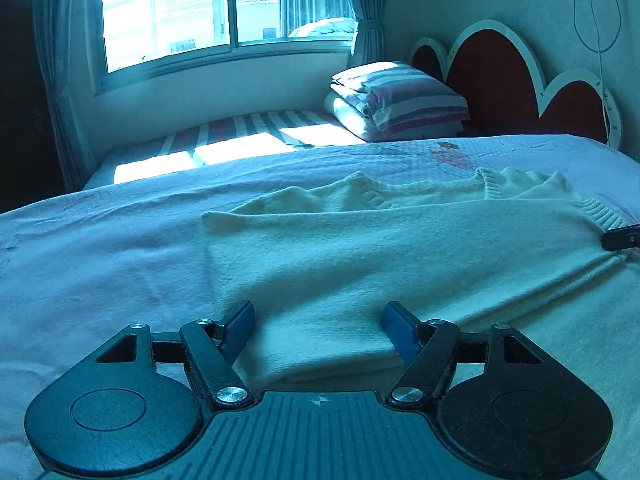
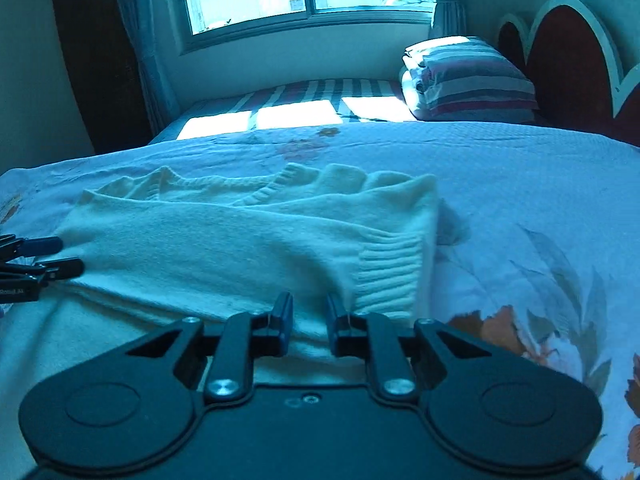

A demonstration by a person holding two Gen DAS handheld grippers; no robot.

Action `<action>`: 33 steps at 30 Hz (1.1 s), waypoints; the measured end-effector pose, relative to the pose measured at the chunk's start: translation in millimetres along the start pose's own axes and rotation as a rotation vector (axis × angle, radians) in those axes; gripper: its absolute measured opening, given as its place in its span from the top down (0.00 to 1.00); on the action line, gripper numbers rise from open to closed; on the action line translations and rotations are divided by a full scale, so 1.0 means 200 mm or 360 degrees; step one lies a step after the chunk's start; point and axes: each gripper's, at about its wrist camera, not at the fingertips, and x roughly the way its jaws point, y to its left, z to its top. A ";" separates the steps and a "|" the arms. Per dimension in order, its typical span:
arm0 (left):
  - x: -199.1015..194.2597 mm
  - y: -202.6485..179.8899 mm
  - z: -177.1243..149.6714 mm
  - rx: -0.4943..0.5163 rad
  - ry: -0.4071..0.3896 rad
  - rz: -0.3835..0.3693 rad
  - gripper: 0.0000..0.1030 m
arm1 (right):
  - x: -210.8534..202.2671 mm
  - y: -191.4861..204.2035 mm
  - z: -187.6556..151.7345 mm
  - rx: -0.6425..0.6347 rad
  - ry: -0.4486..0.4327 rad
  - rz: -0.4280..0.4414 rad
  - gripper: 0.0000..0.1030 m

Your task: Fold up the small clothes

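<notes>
Our left tongs (image 1: 319, 314) are hanging apart over the sweater (image 1: 360, 248) on the bed (image 1: 100, 260); our right tongs (image 2: 308, 302) are pinching its hem.

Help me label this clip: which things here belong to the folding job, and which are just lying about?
Job: cream sweater; left claw, open; right claw, closed on the sweater's near edge.

Lying about: striped bedding stack; floral bedspread; headboard.

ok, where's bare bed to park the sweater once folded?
Free: bedspread right of the sweater, toward the headboard, and the strip left of the sweater in the left wrist view. Crowded: the far corner with the striped bedding stack, and the near hem, where both grippers sit.
</notes>
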 end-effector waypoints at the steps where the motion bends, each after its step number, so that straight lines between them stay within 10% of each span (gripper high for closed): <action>1: 0.00 0.02 0.00 -0.0023 0.0007 0.0018 0.22 | -0.01 -0.04 0.00 0.0045 0.0001 0.0028 0.93; 5: 0.00 0.09 0.01 -0.0115 0.0020 0.0043 0.17 | 0.00 -0.02 0.01 0.0007 0.0016 0.0016 0.92; 9: -0.01 0.08 0.09 -0.0086 -0.0056 0.0078 0.17 | -0.05 0.02 0.05 -0.0017 -0.0138 -0.0047 0.65; 15: 0.13 0.12 0.06 -0.0195 0.0097 0.0089 0.12 | 0.10 -0.04 0.08 0.0023 -0.0012 -0.0098 0.67; 33: -0.61 -0.14 -0.41 -0.0195 0.0186 0.0257 0.12 | -0.44 -0.21 -0.32 0.0251 0.0049 0.0207 0.66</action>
